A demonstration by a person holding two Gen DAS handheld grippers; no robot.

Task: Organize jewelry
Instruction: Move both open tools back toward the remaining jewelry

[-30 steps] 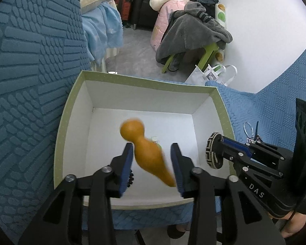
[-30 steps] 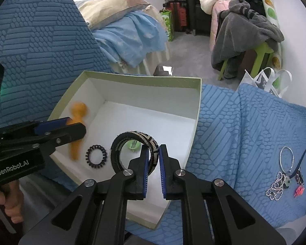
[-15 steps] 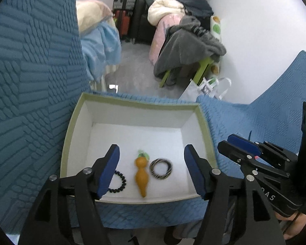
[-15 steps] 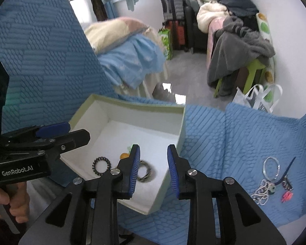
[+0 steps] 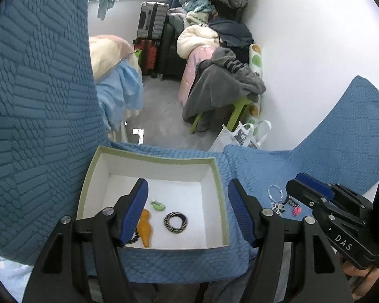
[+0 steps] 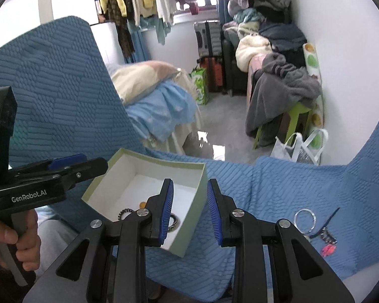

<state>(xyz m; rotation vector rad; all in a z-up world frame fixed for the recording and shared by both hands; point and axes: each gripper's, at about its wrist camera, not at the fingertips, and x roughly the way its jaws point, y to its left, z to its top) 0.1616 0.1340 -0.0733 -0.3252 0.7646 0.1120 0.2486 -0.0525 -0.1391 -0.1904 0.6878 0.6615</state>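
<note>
Left gripper (image 5: 187, 209): fingers spread wide, holding nothing; it hangs above the near side of the box.
Right gripper (image 6: 189, 210): fingers parted, empty; it sits over the box's right wall.
Box (image 5: 216, 176): open, green-rimmed, white inside; it rests on the blue quilted cover (image 5: 303, 161).
Stowed items: orange gourd-shaped pendant (image 5: 144, 227), black-and-white patterned bangle (image 5: 175, 222), small green charm (image 5: 158, 205) and a black coil hair tie (image 6: 125, 212), all lying on the box floor, close together but apart.
Outstanding items: a silver ring bangle (image 6: 305, 217), a beaded chain cluster (image 5: 278, 207) and a pink charm (image 6: 328, 250) lie on the cover, right of the box and nearest the right gripper.
Handling, judged: the ring bangle looks light, stiff and slick; pinch across its rim. The chain is limp and prone to tangle or trail; take it at the bunched middle.
Risk, judged: the soft cover may give under the fingertips, letting thin pieces slip.
</note>
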